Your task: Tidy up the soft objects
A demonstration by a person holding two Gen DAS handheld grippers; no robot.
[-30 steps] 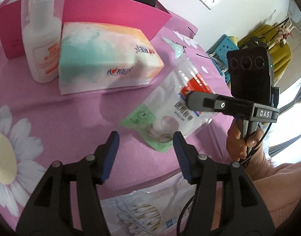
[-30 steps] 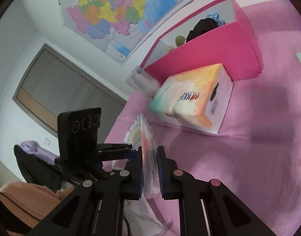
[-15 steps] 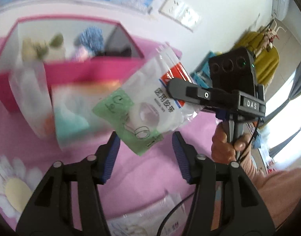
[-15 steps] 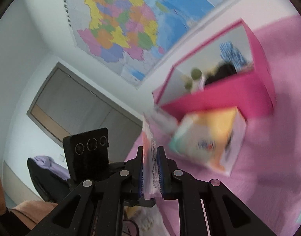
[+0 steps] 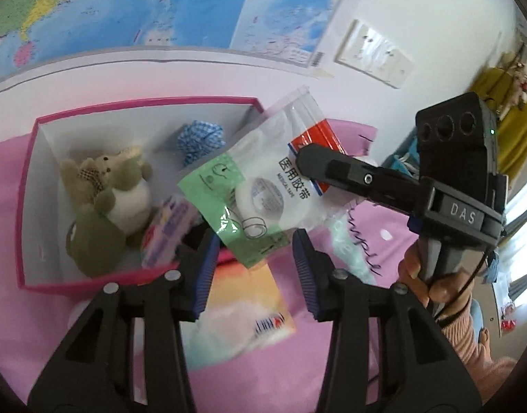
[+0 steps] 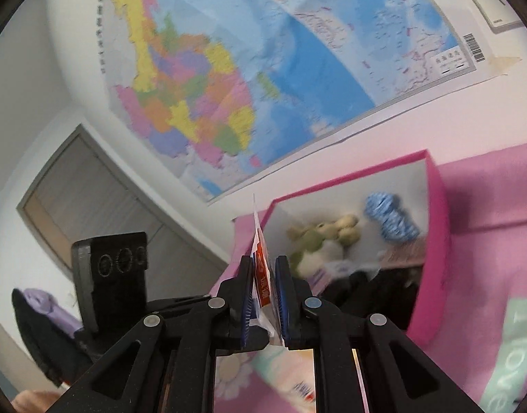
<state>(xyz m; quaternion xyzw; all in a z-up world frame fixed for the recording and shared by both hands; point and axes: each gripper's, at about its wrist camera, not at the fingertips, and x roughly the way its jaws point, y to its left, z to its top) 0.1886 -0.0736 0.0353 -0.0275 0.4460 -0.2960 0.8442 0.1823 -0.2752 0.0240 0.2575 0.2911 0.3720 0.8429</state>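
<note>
Pink cloth [image 5: 39, 327] printed with daisies covers the desk and forms the near ground of both wrist views. Left tongs [image 5: 253, 268] stand partly open and empty; their jaws have just been closing, and the packet hangs beyond the pads, not between them. Directly beneath them lies a soft tissue pack [image 5: 243, 313] in peach and teal, its red logo too blurred to read.

Right tongs [image 6: 265, 292] are clamped flat on the red-printed end of the medical tape packet [image 5: 263, 186], a clear pouch with a green card insert. A second ago the packet lay on the cloth beside the tissue pack; it is now lifted clear and hangs over the near wall of the pink box [image 5: 26, 206]. Judgement: the carry phase is nearly complete, and release into the box remains.

Legible print on the pouch reads "医用胶带" and "MEDICAL TAPE". The right tool's body carries the mark "DAS" [image 5: 465, 214].

Inside the box sit a plush toy [image 5: 119, 192], a blue checked fabric item [image 5: 201, 141] and a pink-purple packet [image 5: 170, 230]. A wall map [image 6: 263, 69] hangs behind.
</note>
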